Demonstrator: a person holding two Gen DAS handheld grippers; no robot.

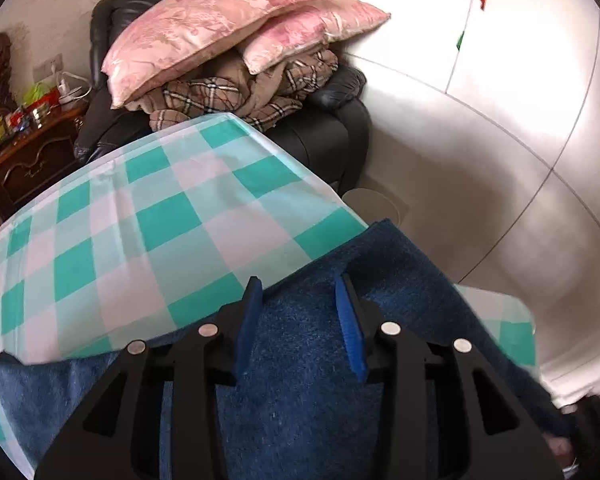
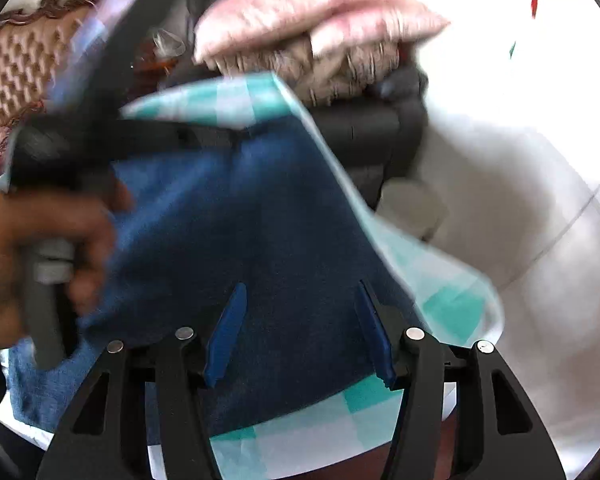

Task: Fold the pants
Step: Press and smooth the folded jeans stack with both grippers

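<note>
Dark blue pants (image 1: 300, 360) lie on a table with a teal and white checked cloth (image 1: 140, 224). In the left wrist view my left gripper (image 1: 298, 284) is open just over the pants' far edge, nothing between its blue pads. In the blurred right wrist view the pants (image 2: 240, 220) fill the middle. My right gripper (image 2: 300, 288) is open above them and holds nothing. The left gripper's body and the hand holding it (image 2: 52, 216) show at the left, over the pants.
A black armchair (image 1: 332, 136) piled with pink pillows (image 1: 220, 24) and a plaid blanket stands just beyond the table's far corner. A dark wooden cabinet (image 1: 32, 152) with clutter stands at the left. White floor (image 1: 480, 152) lies at the right.
</note>
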